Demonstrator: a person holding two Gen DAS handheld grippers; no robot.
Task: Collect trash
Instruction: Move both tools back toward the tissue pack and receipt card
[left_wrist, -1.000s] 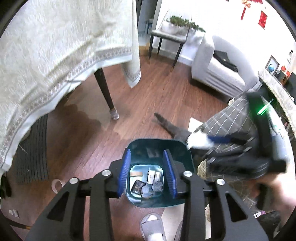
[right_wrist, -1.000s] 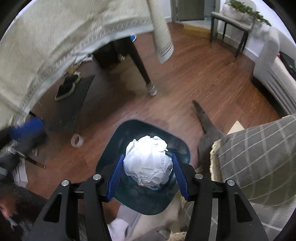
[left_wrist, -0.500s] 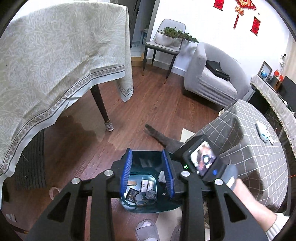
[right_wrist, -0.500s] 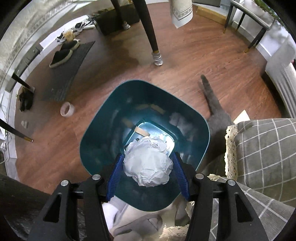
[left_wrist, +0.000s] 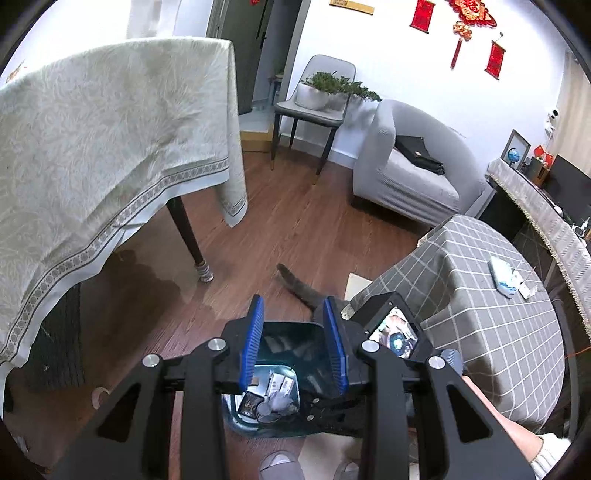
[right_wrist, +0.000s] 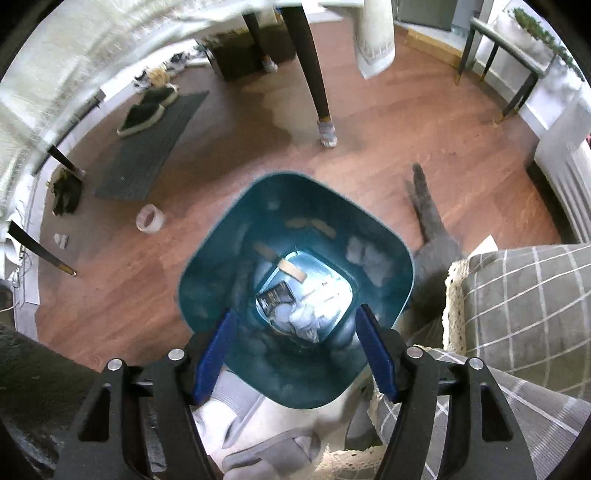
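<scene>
A teal trash bin (right_wrist: 207, 258) stands on the wood floor. My right gripper (right_wrist: 295, 350) hangs open and empty right over its mouth. A crumpled white paper ball (right_wrist: 306, 321) lies at the bottom of the bin among other scraps, a dark packet (right_wrist: 275, 295) and a tan strip (right_wrist: 291, 269). In the left wrist view the same bin (left_wrist: 291, 332) shows between the fingers of my left gripper (left_wrist: 293, 347), which is open, empty and held above the bin. The right gripper's body (left_wrist: 391, 332) sits just right of it.
A grey cat (right_wrist: 432, 229) lies right of the bin, beside a low table with a checked cloth (left_wrist: 480, 295). A dining table with a pale cloth (left_wrist: 110, 147) and dark legs stands to the left. A tape roll (right_wrist: 149, 219), a mat with slippers (right_wrist: 151, 147), a chair and sofa are around.
My right gripper has opened and let go of the paper ball, which has dropped into the bin. My left gripper has tilted up, showing more of the room.
</scene>
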